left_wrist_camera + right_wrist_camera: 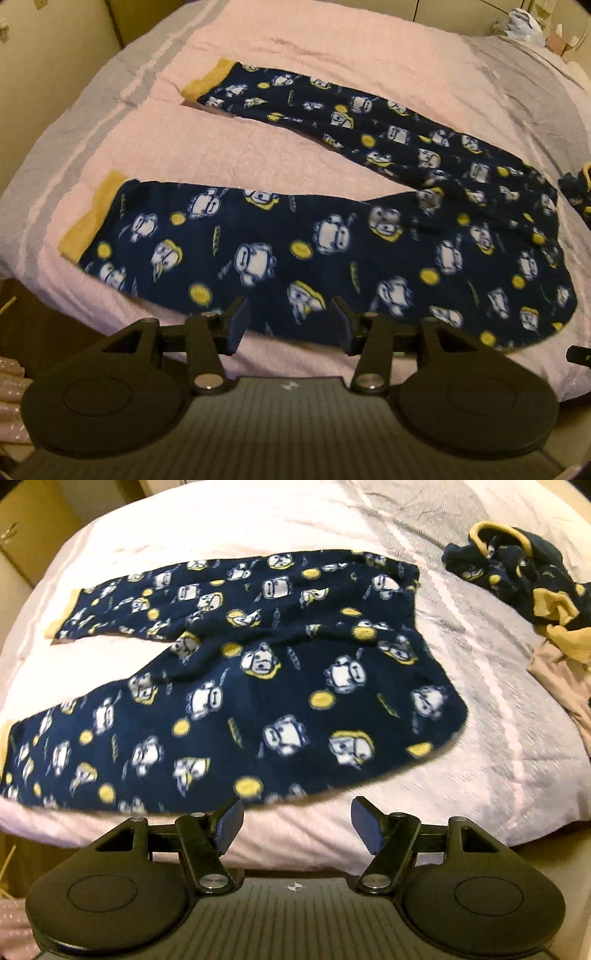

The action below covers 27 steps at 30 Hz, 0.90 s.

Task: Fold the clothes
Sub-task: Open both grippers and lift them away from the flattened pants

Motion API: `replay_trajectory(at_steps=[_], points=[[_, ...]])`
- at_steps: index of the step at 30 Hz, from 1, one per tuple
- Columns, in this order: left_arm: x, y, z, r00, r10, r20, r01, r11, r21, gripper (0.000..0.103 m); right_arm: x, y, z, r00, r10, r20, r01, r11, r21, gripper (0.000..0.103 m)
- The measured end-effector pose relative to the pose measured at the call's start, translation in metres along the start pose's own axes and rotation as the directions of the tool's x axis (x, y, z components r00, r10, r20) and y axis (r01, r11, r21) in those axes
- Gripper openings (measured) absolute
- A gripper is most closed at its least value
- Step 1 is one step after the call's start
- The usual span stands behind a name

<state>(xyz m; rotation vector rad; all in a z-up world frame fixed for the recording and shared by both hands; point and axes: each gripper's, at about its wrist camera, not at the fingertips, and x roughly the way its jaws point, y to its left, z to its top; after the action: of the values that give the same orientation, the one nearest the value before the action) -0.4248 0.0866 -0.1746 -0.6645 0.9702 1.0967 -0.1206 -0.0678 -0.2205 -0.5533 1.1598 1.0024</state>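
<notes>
Pyjama trousers (332, 236) lie flat on the pink bedspread (258, 44), legs spread in a V, yellow cuffs (88, 218) toward the left, waist to the right; left gripper (290, 325) above the near edge, jaws apart, nothing between them; right gripper (295, 825) likewise, jaws wider, empty; crumpled matching top (517, 572) lies apart on the far right, beside a beige cloth (565, 679).

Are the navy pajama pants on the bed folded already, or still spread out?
Spread out. The pajama pants lie flat on the pink bedspread, both legs apart in a V, yellow cuffs separate.
</notes>
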Motion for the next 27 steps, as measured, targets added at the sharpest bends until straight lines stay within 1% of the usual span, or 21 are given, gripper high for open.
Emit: replay_trajectory(at_steps=[3,6,7,9,12,17,21,23,27], points=[[-0.029,-0.007,-0.015,1.0,0.003,0.017,-0.003,1.0,-0.006,0.048,-0.023,0.002,-0.008,0.999,0.013,0.031,-0.012,0.999,-0.03,0.068],[-0.054,-0.011,-0.021,0.998,0.009,0.057,-0.009,1.0,0.0,0.056,-0.048,0.01,-0.014,0.996,0.034,0.082,-0.028,0.997,-0.077,0.069],[-0.061,-0.012,-0.023,0.997,0.013,0.073,-0.013,1.0,0.006,0.061,-0.055,0.012,-0.016,0.994,0.039,0.098,-0.03,0.995,-0.091,0.07],[-0.071,-0.015,-0.025,0.995,0.021,0.098,-0.023,0.999,0.024,0.061,-0.064,0.016,-0.019,0.992,0.041,0.117,-0.028,0.993,-0.112,0.072],[-0.081,-0.017,-0.028,0.992,0.023,0.122,-0.028,0.999,0.045,0.062,-0.068,0.016,-0.023,0.992,0.046,0.118,-0.034,0.994,-0.102,0.073],[-0.087,-0.011,-0.039,0.994,0.012,0.108,-0.017,0.999,0.049,0.062,-0.069,0.021,-0.027,0.994,0.053,0.095,-0.043,0.993,-0.106,0.074],[-0.091,-0.005,-0.048,0.995,0.007,0.097,-0.013,0.998,0.057,0.062,-0.073,0.028,-0.033,0.994,0.055,0.092,-0.043,0.992,-0.121,0.08],[-0.092,-0.002,-0.053,0.996,0.008,0.09,-0.013,0.998,0.059,0.062,-0.074,0.03,-0.037,0.995,0.052,0.087,-0.041,0.991,-0.124,0.082],[-0.091,0.003,-0.064,0.997,0.012,0.074,-0.016,0.998,0.06,0.062,-0.072,0.033,-0.047,0.996,0.056,0.063,-0.047,0.99,-0.13,0.082]])
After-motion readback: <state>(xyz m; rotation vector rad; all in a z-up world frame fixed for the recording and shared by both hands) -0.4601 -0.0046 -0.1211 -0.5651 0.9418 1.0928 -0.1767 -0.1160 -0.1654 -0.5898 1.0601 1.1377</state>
